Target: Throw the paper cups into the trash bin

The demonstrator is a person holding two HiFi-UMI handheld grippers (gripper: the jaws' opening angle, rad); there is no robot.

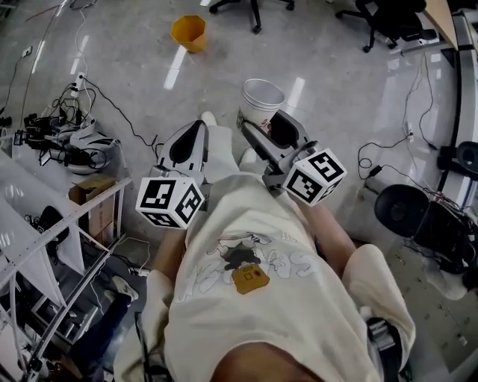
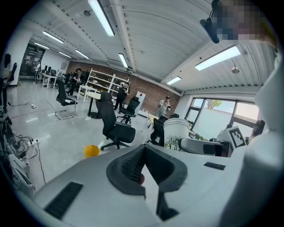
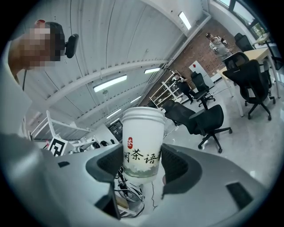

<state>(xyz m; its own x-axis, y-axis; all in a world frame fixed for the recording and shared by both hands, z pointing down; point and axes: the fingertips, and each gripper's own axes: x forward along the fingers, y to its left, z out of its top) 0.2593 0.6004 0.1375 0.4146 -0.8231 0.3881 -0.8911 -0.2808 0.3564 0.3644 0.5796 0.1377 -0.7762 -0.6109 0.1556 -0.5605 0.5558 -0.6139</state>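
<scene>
My right gripper (image 1: 267,124) is shut on a white paper cup (image 1: 261,100) with printed characters and holds it upright above the floor. In the right gripper view the cup (image 3: 142,148) sits between the two pads of that gripper (image 3: 142,167). To the cup's left, my left gripper (image 1: 196,134) is shut with nothing in it; its jaws meet at a point (image 2: 143,150). A yellow trash bin (image 1: 188,33) stands on the floor far ahead, up and left of both grippers. The left gripper view also shows the bin (image 2: 92,150) and the held cup (image 2: 176,133).
Cables and a power strip (image 1: 52,134) lie on the floor at left, beside a white rack (image 1: 52,224) and a cardboard box (image 1: 95,201). Office chairs (image 1: 388,22) stand at the back, a black stool (image 1: 403,209) at right. People stand far off (image 2: 165,105).
</scene>
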